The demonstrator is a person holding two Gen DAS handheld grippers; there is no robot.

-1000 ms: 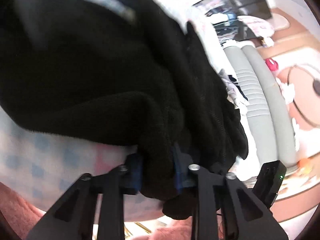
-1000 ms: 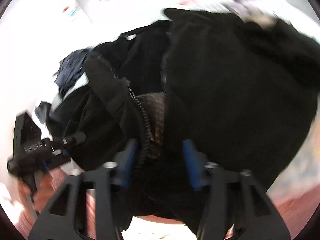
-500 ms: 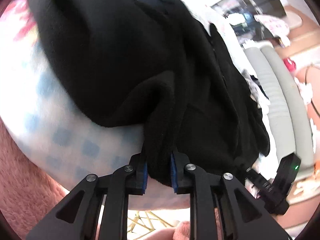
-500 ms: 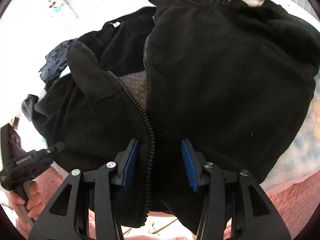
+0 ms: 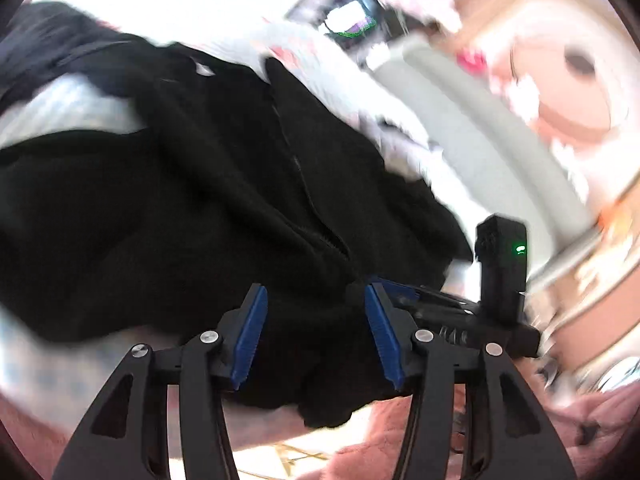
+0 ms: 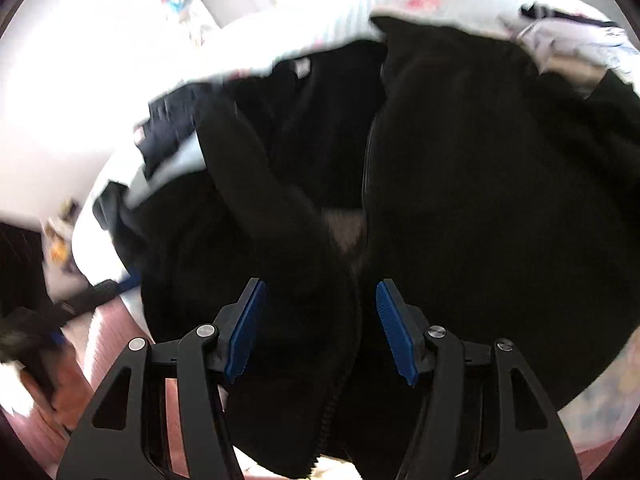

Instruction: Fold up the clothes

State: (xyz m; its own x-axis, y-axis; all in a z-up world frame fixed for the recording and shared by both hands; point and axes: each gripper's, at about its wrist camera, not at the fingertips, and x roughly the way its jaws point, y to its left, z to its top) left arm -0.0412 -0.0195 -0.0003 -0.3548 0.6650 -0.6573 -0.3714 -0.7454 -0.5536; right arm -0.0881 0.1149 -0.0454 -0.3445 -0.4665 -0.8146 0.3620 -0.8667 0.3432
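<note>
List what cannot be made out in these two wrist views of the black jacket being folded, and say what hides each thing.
- Bed under the black jacket: mostly covered by it in both views.
- Jacket hem, right wrist view: cut off by the bottom edge, behind the right gripper.
- Room beyond the left gripper: motion blur smears it.
- Dark cloth beside the jacket: too blurred to identify.

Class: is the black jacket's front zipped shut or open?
Open: the black jacket shows its two front edges parted, lining visible between them.
</note>
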